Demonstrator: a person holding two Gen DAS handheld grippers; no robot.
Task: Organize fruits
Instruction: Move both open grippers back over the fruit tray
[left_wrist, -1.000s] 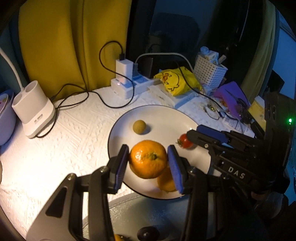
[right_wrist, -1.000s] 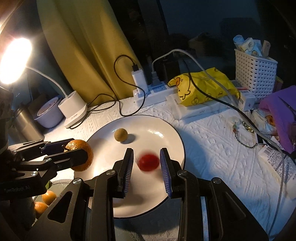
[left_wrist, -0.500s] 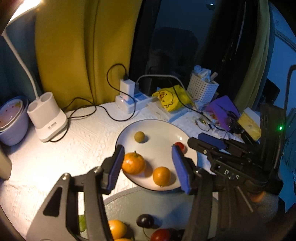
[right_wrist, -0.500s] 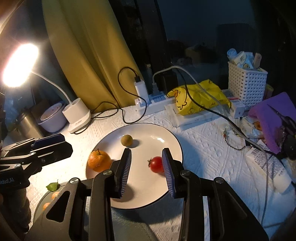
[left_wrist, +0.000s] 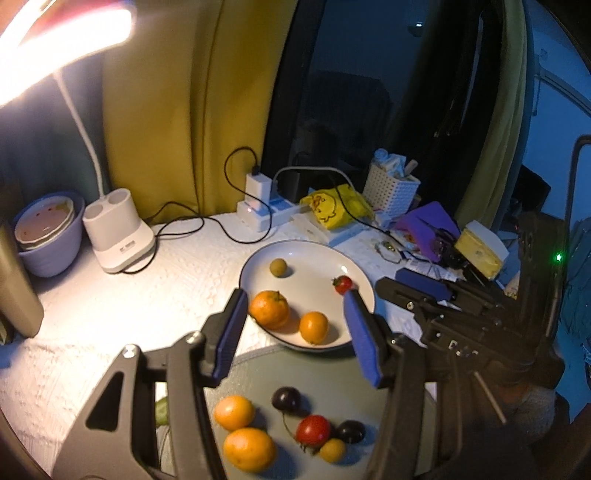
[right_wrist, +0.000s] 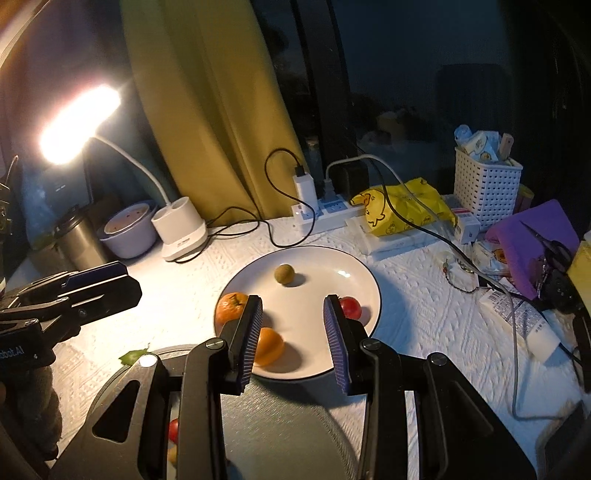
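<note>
The left gripper (left_wrist: 293, 328) hovers with its blue-padded jaws apart and nothing between them, and the right gripper (right_wrist: 293, 334) likewise stands open and empty above the round white plate with a dark rim (right_wrist: 321, 258). On that plate lie a leafy-topped orange mandarin (left_wrist: 269, 309) at the left edge, a smaller smooth orange citrus (left_wrist: 314, 327) beside it, a red cherry tomato (left_wrist: 343, 284) toward the right rim and a small dull yellow-brown round fruit (left_wrist: 277, 266) at the back, all apart from one another. Nearer the cameras, touching or just overlapping the plate's front rim, sits a grey-green round dish (left_wrist: 325, 373) holding two orange citrus fruits, a second red tomato, two dark plums or cherries and a small yellow fruit; the left gripper's own frame cuts off the dish's left side, and in the right wrist view only slivers of its fruit show between the gripper arms. Around them on the white textured tablecloth (right_wrist: 424, 306) stand a lit white gooseneck desk lamp (right_wrist: 181, 229), a white power strip with plugged chargers (right_wrist: 325, 210), a yellow duck-print bag (right_wrist: 399, 206), a white perforated plastic basket (right_wrist: 487, 188) and a lilac bowl (left_wrist: 48, 229). A mustard-yellow curtain (left_wrist: 192, 103) hangs behind; the clutter at the right edge is too dim to name.
</note>
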